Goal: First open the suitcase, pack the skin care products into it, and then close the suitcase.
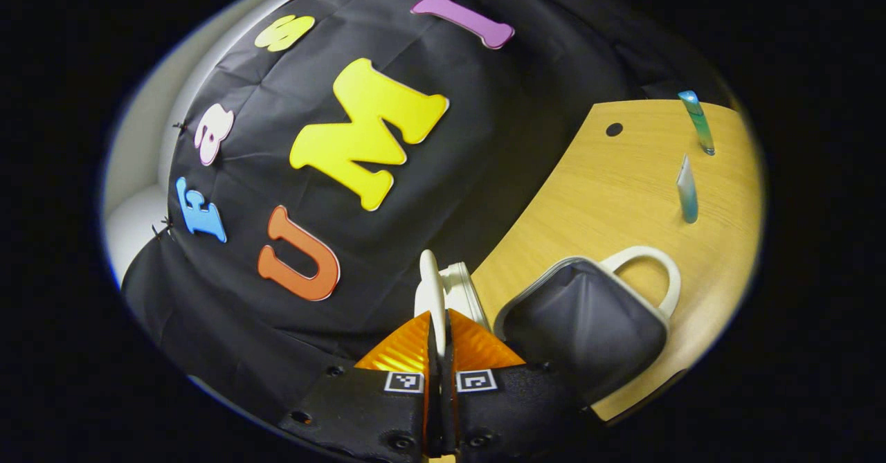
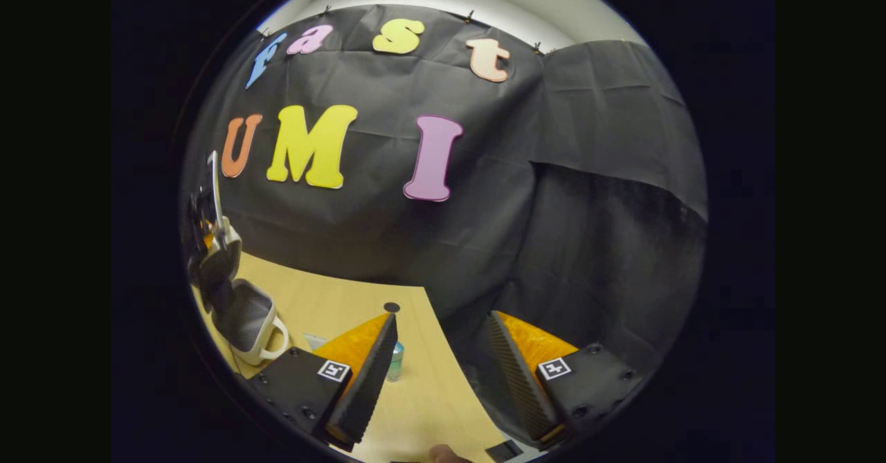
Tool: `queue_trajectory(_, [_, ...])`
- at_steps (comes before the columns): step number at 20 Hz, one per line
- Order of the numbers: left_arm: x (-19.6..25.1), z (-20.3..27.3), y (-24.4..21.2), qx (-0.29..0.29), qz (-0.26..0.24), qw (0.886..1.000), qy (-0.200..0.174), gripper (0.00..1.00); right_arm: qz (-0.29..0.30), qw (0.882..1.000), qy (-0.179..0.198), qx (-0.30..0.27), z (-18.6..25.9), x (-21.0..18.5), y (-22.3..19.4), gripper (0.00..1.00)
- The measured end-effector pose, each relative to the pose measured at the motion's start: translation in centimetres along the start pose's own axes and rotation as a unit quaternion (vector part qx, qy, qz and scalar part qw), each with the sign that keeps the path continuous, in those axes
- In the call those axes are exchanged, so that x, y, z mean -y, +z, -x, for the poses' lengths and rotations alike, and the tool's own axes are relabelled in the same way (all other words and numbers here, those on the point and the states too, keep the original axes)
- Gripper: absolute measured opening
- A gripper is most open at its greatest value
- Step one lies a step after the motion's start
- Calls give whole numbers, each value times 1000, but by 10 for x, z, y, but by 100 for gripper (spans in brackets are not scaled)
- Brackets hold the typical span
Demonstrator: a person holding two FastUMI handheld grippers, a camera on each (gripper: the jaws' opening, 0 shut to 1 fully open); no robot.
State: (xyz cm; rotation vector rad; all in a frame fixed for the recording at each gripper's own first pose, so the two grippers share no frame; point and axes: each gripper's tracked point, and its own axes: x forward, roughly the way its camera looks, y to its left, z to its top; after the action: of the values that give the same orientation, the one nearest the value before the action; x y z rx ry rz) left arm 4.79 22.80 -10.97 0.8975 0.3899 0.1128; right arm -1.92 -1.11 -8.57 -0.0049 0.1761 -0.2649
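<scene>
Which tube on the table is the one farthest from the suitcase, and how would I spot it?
Find the wooden table and the open suitcase with its white handle. Past it stand two upright tubes. The farther tube is the taller one, blue at the top fading to green, near the table's far edge; the nearer tube is paler.

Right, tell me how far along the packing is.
Done: suitcase lies open on the table. In hand: left gripper is shut on the raised lid; right gripper is open. Left: two tubes stand unpacked; closing remains.
</scene>
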Motion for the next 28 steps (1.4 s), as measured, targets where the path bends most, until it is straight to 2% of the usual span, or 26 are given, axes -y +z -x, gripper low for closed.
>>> queue_trajectory(3, [-40,-4,-41,-2,19,1000,1,3,-3,1000,0,-7,-2,-26,5,80])
queue_trajectory(5, [-54,-11,-70,-6,38,999,-27,3,-2,1000,0,-10,-3,-43,8,80])
queue_trajectory(8, [-80,-24,-109,-7,83,996,-43,3,5,1000,-3,-18,-2,-65,9,80])
queue_trajectory(11, [-91,-41,-154,-3,159,986,-58,3,9,999,-7,-32,3,-82,4,79])
queue_trajectory(15, [-89,-73,-232,-37,252,964,-72,3,16,998,-14,-60,14,-93,-11,80])
queue_trajectory(17, [-77,-85,-272,-63,294,950,-84,3,19,997,-21,-72,21,-94,-17,80])
queue_trajectory(19, [-60,-97,-303,-81,342,930,-108,3,24,996,-29,-84,21,-92,-21,80])
queue_trajectory(24, [-16,-114,-356,-110,459,867,-156,3,33,992,-45,-118,46,-81,-53,80])
queue_trajectory(28, [7,-124,-371,-116,533,821,-169,4,40,989,-56,-134,54,-69,-64,79])
